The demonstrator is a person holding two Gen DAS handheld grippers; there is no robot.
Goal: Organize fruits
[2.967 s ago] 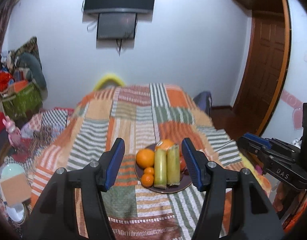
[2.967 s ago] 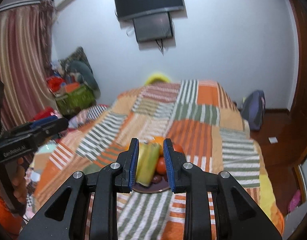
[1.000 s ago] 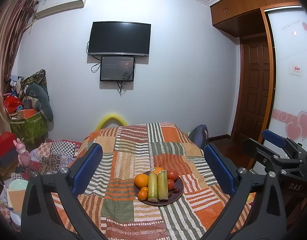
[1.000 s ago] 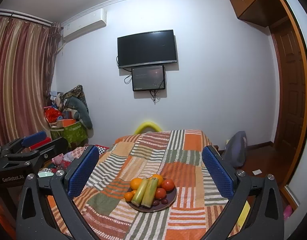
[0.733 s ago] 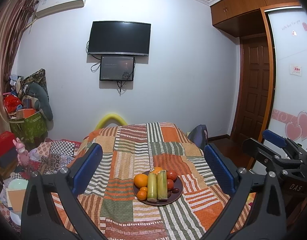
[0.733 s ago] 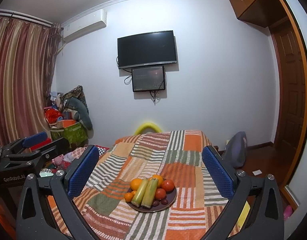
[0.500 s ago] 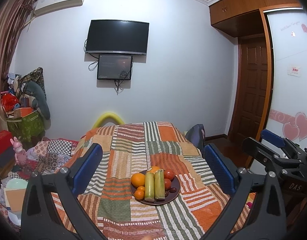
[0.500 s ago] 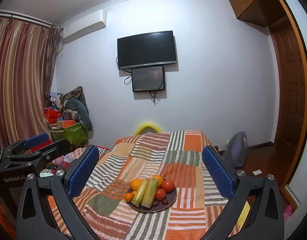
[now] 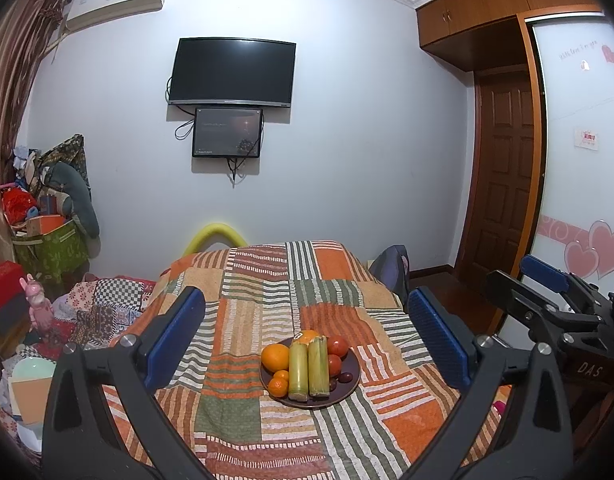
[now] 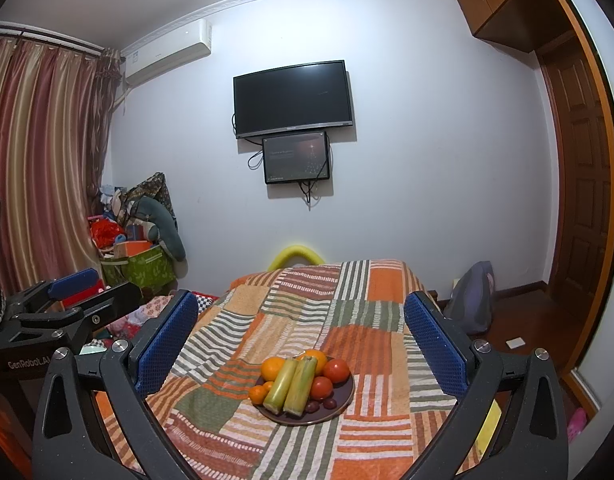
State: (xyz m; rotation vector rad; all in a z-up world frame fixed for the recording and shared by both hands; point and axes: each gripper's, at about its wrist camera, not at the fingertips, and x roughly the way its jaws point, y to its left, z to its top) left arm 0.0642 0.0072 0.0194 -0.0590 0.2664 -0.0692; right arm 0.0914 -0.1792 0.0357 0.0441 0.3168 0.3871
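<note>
A dark plate (image 9: pixel 349 393) (image 10: pixel 343 401) sits on a striped patchwork cover (image 9: pixel 243 320) (image 10: pixel 371 320). It holds two yellow-green sugarcane pieces (image 9: pixel 309 368) (image 10: pixel 293 384), oranges (image 9: pixel 275 358) (image 10: pixel 271 368), small tangerines (image 9: pixel 278 387), red tomatoes (image 9: pixel 337 346) (image 10: pixel 335 370) and dark grapes (image 9: pixel 345 377). My left gripper (image 9: pixel 307 338) is wide open and empty, held back from the plate. My right gripper (image 10: pixel 301 338) is wide open and empty, also held back. Each gripper shows at the edge of the other's view.
A TV (image 9: pixel 231 72) and a small screen hang on the far wall. Bags and clutter (image 9: pixel 47 232) pile at the left by the curtain (image 10: pixel 35 168). A wooden door (image 9: pixel 503 184) is at the right. A backpack (image 10: pixel 473 296) lies on the floor.
Three seconds ago both grippers were close over the plate with jaws narrower. Both have pulled back and opened wide. Over the last second the views barely shift.
</note>
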